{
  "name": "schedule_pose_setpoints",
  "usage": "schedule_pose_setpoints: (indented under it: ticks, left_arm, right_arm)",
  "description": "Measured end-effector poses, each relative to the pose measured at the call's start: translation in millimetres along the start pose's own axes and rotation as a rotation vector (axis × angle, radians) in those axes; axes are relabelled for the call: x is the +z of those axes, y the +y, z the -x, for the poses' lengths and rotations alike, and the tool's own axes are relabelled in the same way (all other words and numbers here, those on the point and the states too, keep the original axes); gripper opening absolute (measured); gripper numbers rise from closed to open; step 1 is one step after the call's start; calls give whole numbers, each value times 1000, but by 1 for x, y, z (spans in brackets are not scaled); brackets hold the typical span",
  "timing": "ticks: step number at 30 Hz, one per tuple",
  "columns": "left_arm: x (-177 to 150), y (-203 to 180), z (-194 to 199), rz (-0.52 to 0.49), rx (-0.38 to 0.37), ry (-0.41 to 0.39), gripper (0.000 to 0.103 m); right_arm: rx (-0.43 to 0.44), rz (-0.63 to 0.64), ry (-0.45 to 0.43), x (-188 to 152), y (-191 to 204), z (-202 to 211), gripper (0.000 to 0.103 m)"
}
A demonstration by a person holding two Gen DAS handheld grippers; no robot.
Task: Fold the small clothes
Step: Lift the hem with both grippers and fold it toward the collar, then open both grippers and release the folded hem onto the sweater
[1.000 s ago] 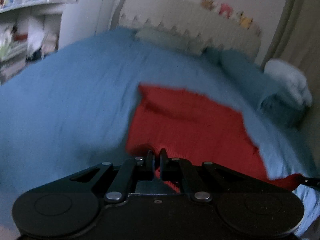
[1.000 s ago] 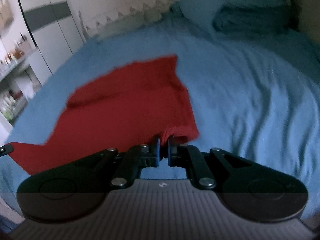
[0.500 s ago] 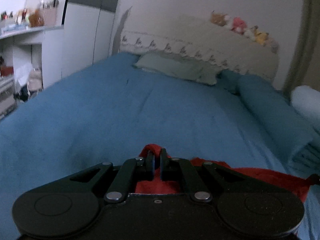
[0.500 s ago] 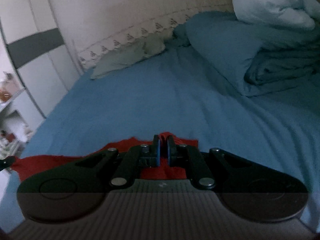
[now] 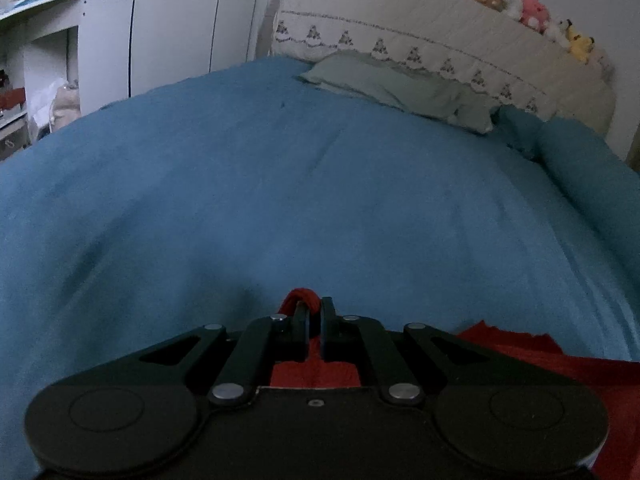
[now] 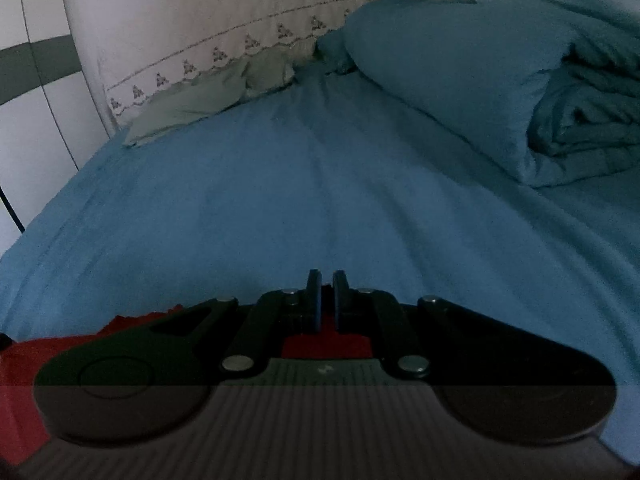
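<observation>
While both the left gripper [image 5: 314,320] and right gripper [image 6: 327,300] stay clenched on the red knitted garment [image 5: 560,364] at bottom frame, a fold is under way; next likely lay it on the blue bedspread [image 5: 280,200] and release.

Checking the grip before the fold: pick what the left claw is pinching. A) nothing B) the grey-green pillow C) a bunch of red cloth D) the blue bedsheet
C: a bunch of the red cloth pokes up between the nearly closed fingers of the left claw, above the blue bedsheet.
</observation>
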State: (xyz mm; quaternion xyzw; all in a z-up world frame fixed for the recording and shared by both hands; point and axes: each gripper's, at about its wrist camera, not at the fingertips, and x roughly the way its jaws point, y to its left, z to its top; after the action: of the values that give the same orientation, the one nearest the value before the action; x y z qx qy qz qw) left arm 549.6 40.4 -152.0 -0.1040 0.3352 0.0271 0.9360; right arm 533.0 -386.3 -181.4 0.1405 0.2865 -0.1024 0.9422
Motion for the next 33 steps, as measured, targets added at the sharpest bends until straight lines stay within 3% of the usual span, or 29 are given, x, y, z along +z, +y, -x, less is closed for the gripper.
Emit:
schedule_pose_setpoints:
  ticks: [1, 2, 4, 5, 8, 12, 15, 19, 21, 25, 33]
  left_arm:
    - [1, -1, 1, 2, 3, -1, 21]
    - [-1, 0, 4, -7, 21, -2, 49]
    - [-2, -4, 16, -52, 51, -24, 88]
    - [-4, -5, 27, -88, 53, -56, 96]
    - [-17, -6, 72, -206, 10, -115, 103]
    - [-58, 0, 110, -280, -95, -32, 103]
    - [-99, 6, 114, -307, -118, 59, 103]
    - [-138, 15, 98, -310, -66, 156, 103]
    - [-146, 16, 99, -312, -67, 144, 103]
    - [-146, 8, 103, -327, -44, 184, 103]
    - [-130, 11, 95, -356, -54, 268, 103]
  right_arm:
    - [-15, 4, -2, -1, 1, -2, 31]
    - [-30, 9, -13, -3, 2, 0, 57]
    - [-22, 30, -55, -8, 5, 13, 93]
    - [-6, 54, -96, -12, 7, 26, 95]
    - [80, 136, -130, -29, 15, 64, 96]
    - [150, 234, -71, -76, 25, 105, 102]
    - [177, 269, 11, -117, 26, 116, 102]
    - [110, 255, 86, -149, 19, 105, 102]
    - [60, 214, 100, -155, 9, 96, 102]
    - [-35, 281, 83, -161, 1, 98, 103]
    - [-60, 192, 81, -138, -27, 139, 103]
